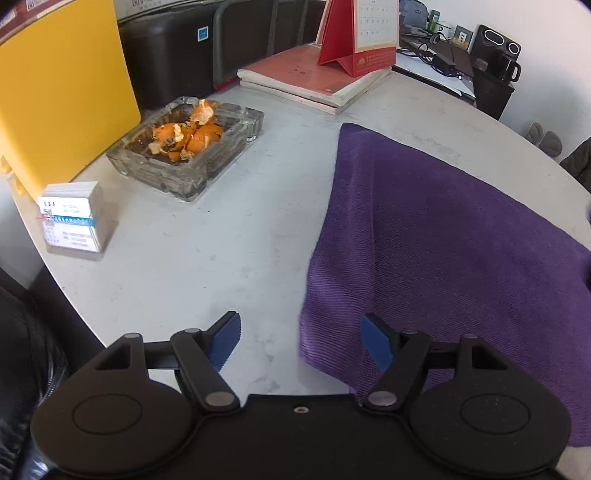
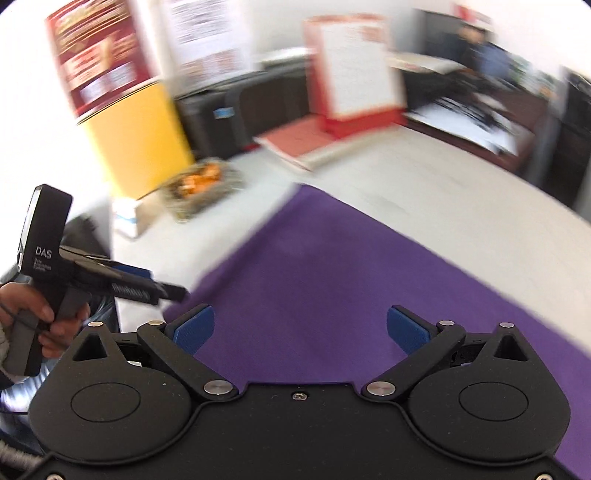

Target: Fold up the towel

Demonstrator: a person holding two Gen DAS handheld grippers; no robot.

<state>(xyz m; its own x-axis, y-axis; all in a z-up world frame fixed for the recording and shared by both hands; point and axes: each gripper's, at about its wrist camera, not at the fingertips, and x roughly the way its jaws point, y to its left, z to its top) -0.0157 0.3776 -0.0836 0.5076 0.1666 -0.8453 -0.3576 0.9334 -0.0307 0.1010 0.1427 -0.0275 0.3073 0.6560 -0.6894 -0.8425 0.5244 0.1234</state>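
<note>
A purple towel (image 1: 443, 236) lies flat on the white table (image 1: 207, 258), its near left corner hanging slightly over the front edge. My left gripper (image 1: 301, 341) is open, its jaws straddling the towel's near left edge, with the right pad over the cloth. In the blurred right wrist view the towel (image 2: 332, 280) fills the middle, and my right gripper (image 2: 301, 330) is open above its near part. The left gripper (image 2: 162, 290) shows there at the left, held by a hand at the towel's left corner.
A glass ashtray with orange peel (image 1: 188, 144) and a small card box (image 1: 72, 218) stand left of the towel. A stack of books (image 1: 314, 79) with a red desk calendar (image 1: 360, 35) sits at the back. A yellow board (image 1: 62, 88) leans at far left.
</note>
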